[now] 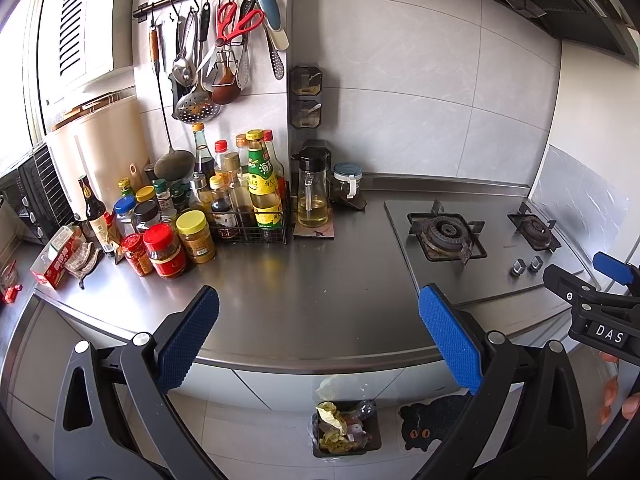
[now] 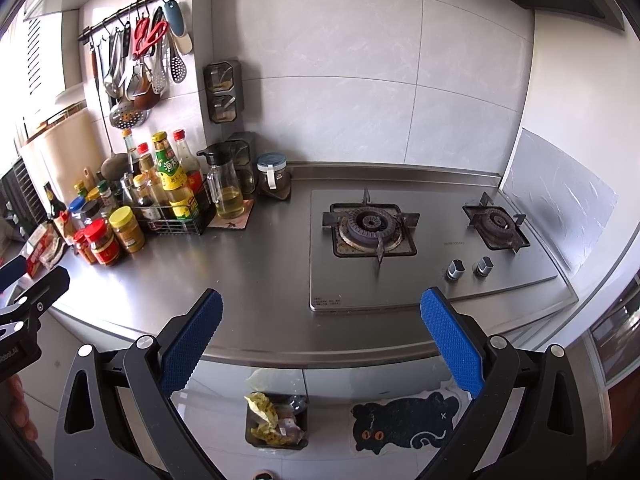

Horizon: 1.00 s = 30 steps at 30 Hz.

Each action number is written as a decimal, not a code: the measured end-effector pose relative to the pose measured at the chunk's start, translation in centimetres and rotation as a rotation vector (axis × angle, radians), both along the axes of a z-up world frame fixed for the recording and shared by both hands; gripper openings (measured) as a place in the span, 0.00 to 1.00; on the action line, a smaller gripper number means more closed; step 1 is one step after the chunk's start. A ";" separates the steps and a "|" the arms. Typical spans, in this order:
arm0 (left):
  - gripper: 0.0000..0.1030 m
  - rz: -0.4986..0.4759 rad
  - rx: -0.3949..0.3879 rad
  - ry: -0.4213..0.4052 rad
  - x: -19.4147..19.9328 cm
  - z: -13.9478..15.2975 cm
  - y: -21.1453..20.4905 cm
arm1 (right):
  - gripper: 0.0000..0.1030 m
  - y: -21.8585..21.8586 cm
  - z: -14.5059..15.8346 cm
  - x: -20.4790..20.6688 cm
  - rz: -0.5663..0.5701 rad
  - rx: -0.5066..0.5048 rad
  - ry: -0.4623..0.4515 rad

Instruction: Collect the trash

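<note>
A small dark trash bin [image 1: 347,434] stands on the floor below the steel counter [image 1: 312,304], holding crumpled yellow wrappers [image 1: 332,420] and other scraps. It also shows in the right wrist view [image 2: 277,422]. My left gripper [image 1: 318,340] is open and empty, held above the counter's front edge with the bin below between its blue pads [image 1: 188,340]. My right gripper [image 2: 320,340] is open and empty, above the counter edge beside the stove. The right gripper also shows at the right edge of the left wrist view [image 1: 600,304].
Many sauce bottles and jars [image 1: 192,216] crowd the counter's left back, with a red box [image 1: 56,258] near the left edge. A two-burner gas stove [image 2: 408,240] is set in the counter on the right. A black cat mat [image 2: 404,424] lies on the floor.
</note>
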<state>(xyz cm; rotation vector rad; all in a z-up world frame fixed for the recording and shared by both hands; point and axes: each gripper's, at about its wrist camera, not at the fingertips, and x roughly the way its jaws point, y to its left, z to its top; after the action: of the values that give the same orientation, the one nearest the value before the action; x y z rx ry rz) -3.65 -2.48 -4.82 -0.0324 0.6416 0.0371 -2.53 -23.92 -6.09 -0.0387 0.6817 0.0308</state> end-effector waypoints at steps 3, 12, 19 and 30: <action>0.92 0.002 -0.001 -0.003 -0.1 0.1 0.0 | 0.97 -0.1 0.0 -0.1 -0.004 0.003 -0.004; 0.92 0.004 -0.001 -0.004 -0.1 0.1 0.0 | 0.97 -0.2 0.0 -0.1 -0.008 0.004 -0.005; 0.92 0.005 -0.001 -0.003 -0.1 0.0 0.0 | 0.97 -0.3 0.3 -0.1 -0.009 0.004 -0.006; 0.92 -0.011 0.002 0.017 -0.1 -0.2 -0.1 | 0.97 -0.3 0.0 0.0 -0.007 0.006 0.000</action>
<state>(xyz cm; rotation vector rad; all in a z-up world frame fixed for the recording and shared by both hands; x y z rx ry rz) -3.75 -2.55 -5.04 -0.0265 0.6590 0.0273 -2.58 -24.23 -6.06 -0.0306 0.6815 0.0263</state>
